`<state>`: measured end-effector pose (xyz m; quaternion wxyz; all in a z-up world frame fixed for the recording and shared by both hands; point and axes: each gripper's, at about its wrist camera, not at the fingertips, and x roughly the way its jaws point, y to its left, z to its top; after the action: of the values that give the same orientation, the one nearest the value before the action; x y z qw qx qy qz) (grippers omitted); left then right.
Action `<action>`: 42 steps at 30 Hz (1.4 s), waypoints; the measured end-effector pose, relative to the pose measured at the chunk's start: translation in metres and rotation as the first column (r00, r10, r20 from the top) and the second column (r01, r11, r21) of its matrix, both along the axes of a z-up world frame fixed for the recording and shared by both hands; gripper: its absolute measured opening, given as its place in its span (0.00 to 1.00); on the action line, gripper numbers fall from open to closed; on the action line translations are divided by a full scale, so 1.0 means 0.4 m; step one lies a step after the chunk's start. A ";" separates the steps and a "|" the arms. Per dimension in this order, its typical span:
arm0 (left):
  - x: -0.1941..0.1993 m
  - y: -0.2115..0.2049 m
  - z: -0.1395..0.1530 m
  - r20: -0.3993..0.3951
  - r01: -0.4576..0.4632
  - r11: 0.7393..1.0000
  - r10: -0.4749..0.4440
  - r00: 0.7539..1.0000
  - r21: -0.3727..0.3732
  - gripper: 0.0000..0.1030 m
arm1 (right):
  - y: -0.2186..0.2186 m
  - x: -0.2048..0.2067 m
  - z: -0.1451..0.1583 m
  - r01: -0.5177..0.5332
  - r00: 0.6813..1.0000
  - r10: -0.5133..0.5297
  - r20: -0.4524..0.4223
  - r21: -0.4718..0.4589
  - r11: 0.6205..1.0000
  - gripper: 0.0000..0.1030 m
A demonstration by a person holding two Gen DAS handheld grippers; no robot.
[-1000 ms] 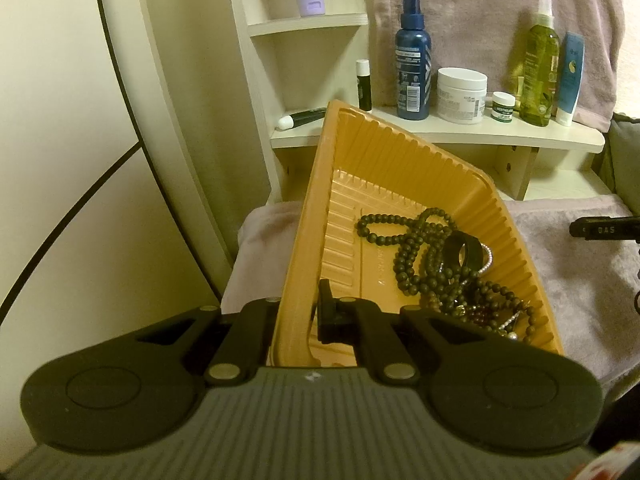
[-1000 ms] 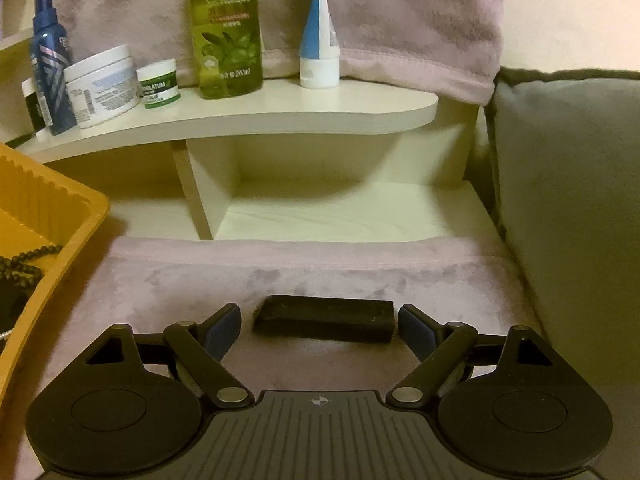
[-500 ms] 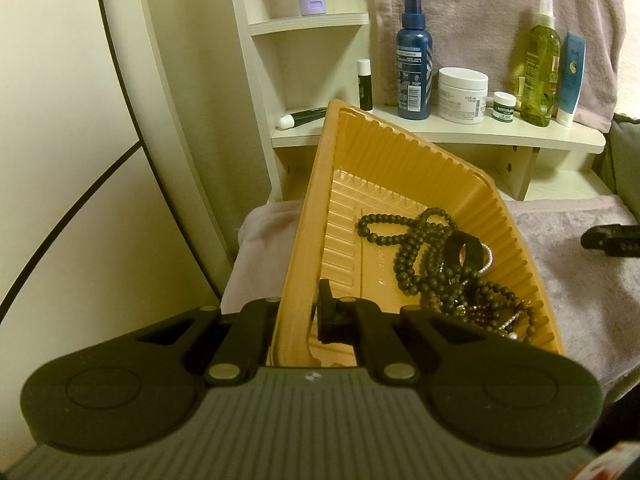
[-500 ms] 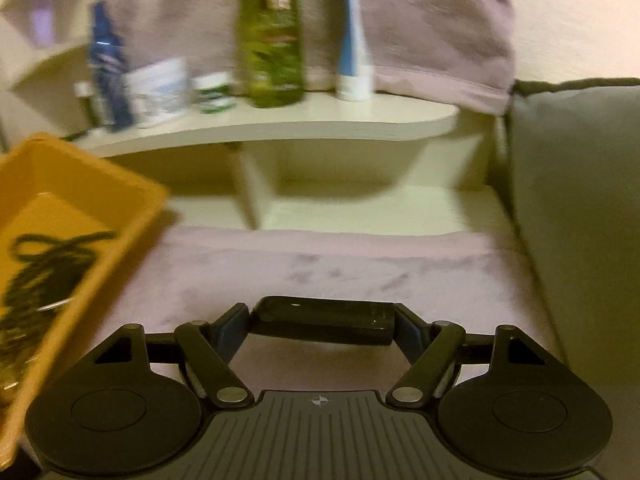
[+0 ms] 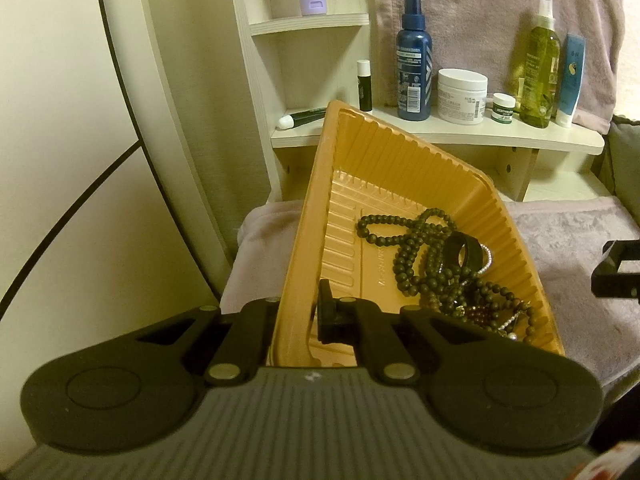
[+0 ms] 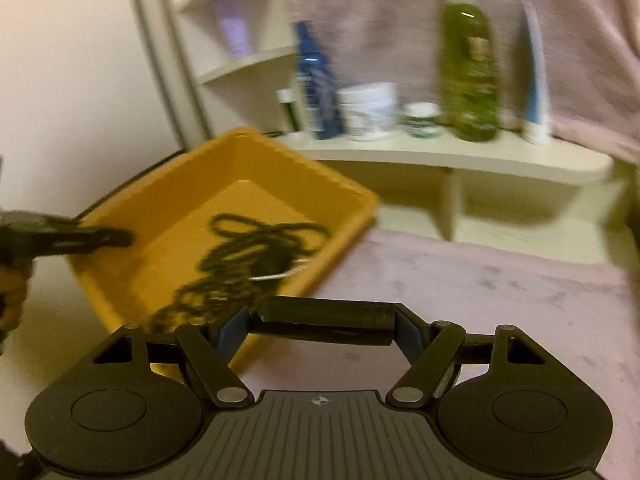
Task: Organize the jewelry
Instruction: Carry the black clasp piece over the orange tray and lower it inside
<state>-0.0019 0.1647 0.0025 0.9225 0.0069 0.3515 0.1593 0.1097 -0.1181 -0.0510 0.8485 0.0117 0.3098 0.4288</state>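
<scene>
The left gripper (image 5: 298, 314) is clamped on the near wall of the ribbed orange plastic tray (image 5: 404, 184), one finger inside and one outside, holding it tilted over the mauve fleece blanket (image 5: 568, 236). A tangle of dark beaded necklaces (image 5: 420, 256) with a black band ring (image 5: 464, 250) has slid toward the tray's lower right corner. The right gripper (image 6: 322, 326) is pinching a flat black rectangular box (image 6: 324, 320) by its ends, just beside the tray's near right edge. That view is pretty blurry. Toiletry bottles line the cream wooden shelf (image 5: 460, 134) behind.
</scene>
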 end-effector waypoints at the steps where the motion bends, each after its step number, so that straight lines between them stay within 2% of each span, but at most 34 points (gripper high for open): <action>1: 0.000 -0.001 0.000 0.000 0.000 1.000 0.000 1.000 0.000 0.04 | 0.007 -0.006 0.004 -0.025 1.000 0.025 0.005 0.004 1.000 0.74; 6: 0.000 -0.005 0.001 0.002 0.000 1.000 0.000 1.000 0.001 0.04 | 0.046 -0.027 0.023 -0.129 0.991 0.129 0.035 0.001 0.992 0.74; 12: -0.001 -0.004 0.002 0.002 0.000 1.000 0.000 1.000 0.000 0.04 | 0.086 -0.030 0.034 -0.186 0.981 0.186 0.062 -0.015 0.983 0.74; 30: -0.002 -0.005 0.002 0.002 0.001 1.000 -0.001 1.000 -0.001 0.04 | 0.214 0.002 0.048 -0.234 0.969 0.236 0.072 -0.037 0.972 0.74; 42: -0.004 -0.004 0.003 0.003 0.001 1.000 -0.001 1.000 -0.002 0.04 | 0.248 0.013 0.043 -0.240 0.968 0.243 0.067 -0.053 0.969 0.74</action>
<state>-0.0033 0.1631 0.0037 0.9232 0.0058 0.3501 0.1584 0.1149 -0.0189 -0.0337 0.8008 -0.0606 0.2870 0.5222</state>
